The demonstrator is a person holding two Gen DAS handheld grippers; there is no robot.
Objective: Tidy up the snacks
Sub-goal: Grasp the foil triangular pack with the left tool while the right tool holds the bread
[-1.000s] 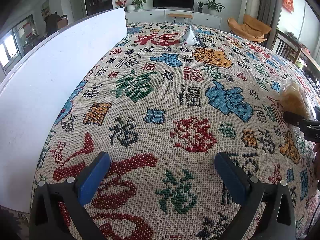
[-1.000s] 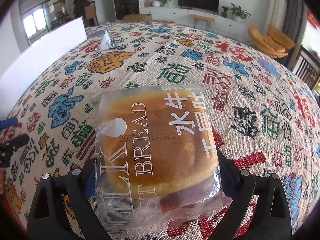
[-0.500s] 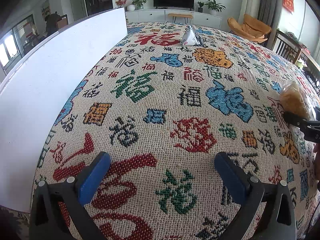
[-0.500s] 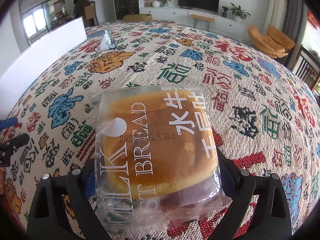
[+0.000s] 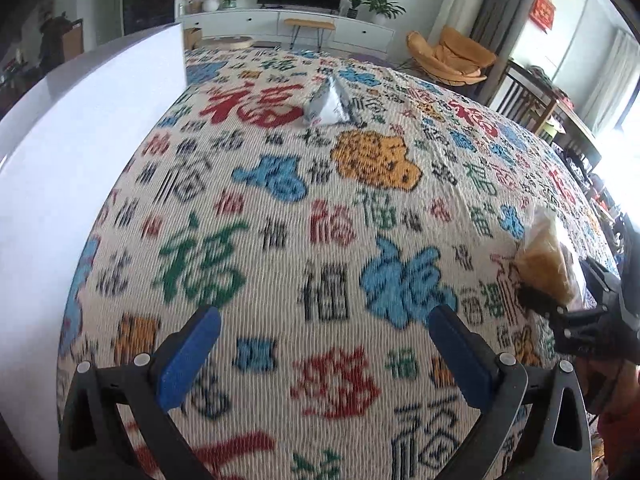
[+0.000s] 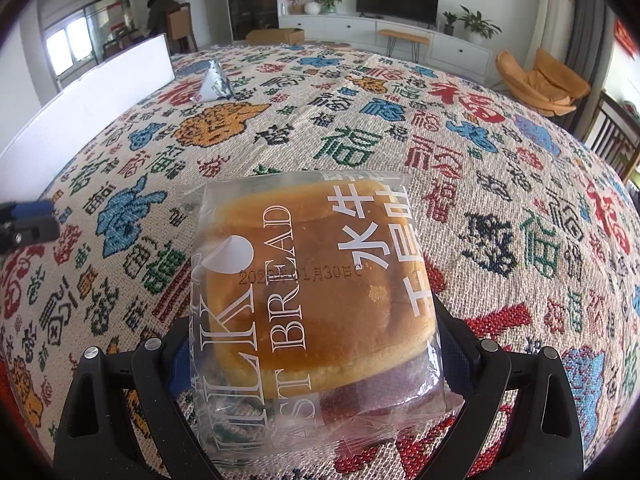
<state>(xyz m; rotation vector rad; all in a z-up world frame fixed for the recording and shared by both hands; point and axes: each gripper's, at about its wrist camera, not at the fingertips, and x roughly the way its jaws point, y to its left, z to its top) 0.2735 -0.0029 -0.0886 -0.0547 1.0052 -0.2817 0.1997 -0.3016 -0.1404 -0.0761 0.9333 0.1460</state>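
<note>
Bread first, as the left wrist view shows it: the bread packet [image 5: 546,264] sits at the far right edge, pinched by the right tool [image 5: 560,300], just above the patterned cloth on the tabletop [image 5: 320,240]. The left tool [image 5: 324,354] is spread wide over bare cloth with nothing between its blue pads [image 5: 188,356]. Well beyond it a small silver snack pouch [image 5: 330,104] lies on the cloth near the far end. A white board [image 5: 80,152] stands upright along the left edge. This view is smeared, so I cannot tell whether the packet touches the cloth. No box, tray or basket shows, so nothing here reads as a container.

Right wrist view: the right tool [image 6: 308,360] is pressed onto the bread packet [image 6: 312,292] from both sides, low on the loaf, and the clear wrapper bulges out past the fingers. The silver snack pouch [image 6: 214,82] lies far off to the upper left, close to the white board [image 6: 92,104]; the left tool [image 6: 26,222] peeks in at the left edge.

Handling, as I judge it: the loaf is light and very soft, and the film is slick, so a hard squeeze would crush it and a loose one might let it slide. Hold across the loaf's body, not the sealed flaps. The pouch looks light and crinkly; take it by its pinched top.
</note>
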